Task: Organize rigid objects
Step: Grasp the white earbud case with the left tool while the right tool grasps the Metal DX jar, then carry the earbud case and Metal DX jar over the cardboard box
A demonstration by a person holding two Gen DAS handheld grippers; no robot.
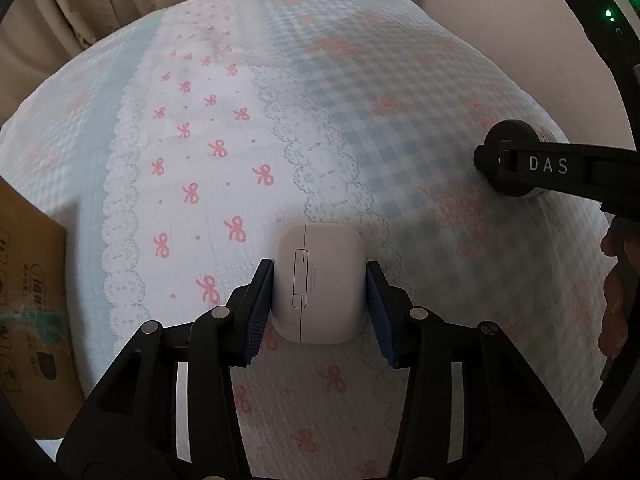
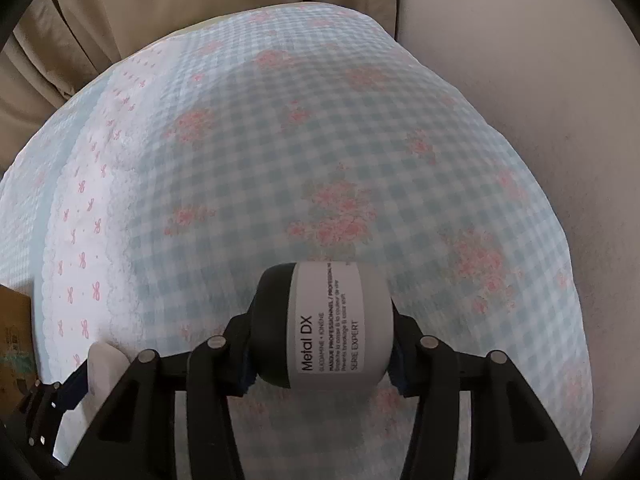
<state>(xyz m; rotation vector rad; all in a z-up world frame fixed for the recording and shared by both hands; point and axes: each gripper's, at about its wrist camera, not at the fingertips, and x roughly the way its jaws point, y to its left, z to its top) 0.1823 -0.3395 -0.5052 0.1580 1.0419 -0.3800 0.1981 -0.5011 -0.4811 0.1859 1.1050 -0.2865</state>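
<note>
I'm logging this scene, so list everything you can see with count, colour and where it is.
Earbud case: one, white, on the bedspread, between the left gripper's pads.
Jar: one, grey with black lid, on its side, in the right gripper.
Bedspread: one, blue check, pink bows, underneath everything.
Cardboard box: one, brown, left edge.
Curtain: beige, behind.
Left gripper: black, blue pads, shut on case.
Right gripper: black, shut on jar.

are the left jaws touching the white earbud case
Touching. The left wrist view shows both blue pads of the left gripper pressed flat against the sides of the white earbud case, with no gap either side.
</note>
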